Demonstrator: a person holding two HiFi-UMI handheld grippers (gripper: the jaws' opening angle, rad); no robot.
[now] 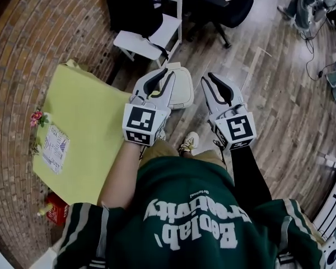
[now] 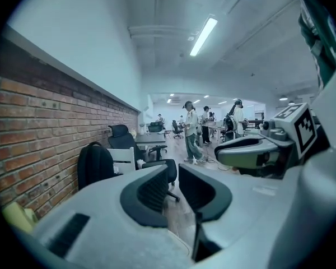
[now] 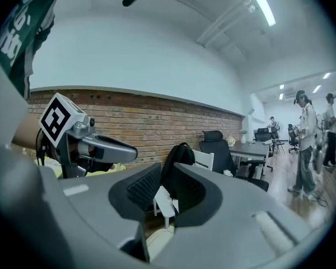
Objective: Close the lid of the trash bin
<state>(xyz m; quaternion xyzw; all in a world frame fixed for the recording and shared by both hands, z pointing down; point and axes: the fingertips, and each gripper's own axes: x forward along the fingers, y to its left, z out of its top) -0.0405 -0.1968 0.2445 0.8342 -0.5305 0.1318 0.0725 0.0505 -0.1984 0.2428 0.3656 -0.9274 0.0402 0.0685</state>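
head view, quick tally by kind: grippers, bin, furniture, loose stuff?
grippers: 2, left gripper and right gripper
trash bin: 1
chairs: 2, white chair and black office chair
backpack: 1
yellow-green table: 1
red box: 1
total: 8

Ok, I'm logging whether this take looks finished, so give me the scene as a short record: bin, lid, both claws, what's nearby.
trash bin: pale, on the wood floor ahead of the person's feet
lid: appears down, flat on the bin
left claw: clear of the bin, jaws slightly apart, nothing between them
right claw: clear of the bin, jaws slightly apart, empty
nearby: white chair with black backpack; yellow-green table at left
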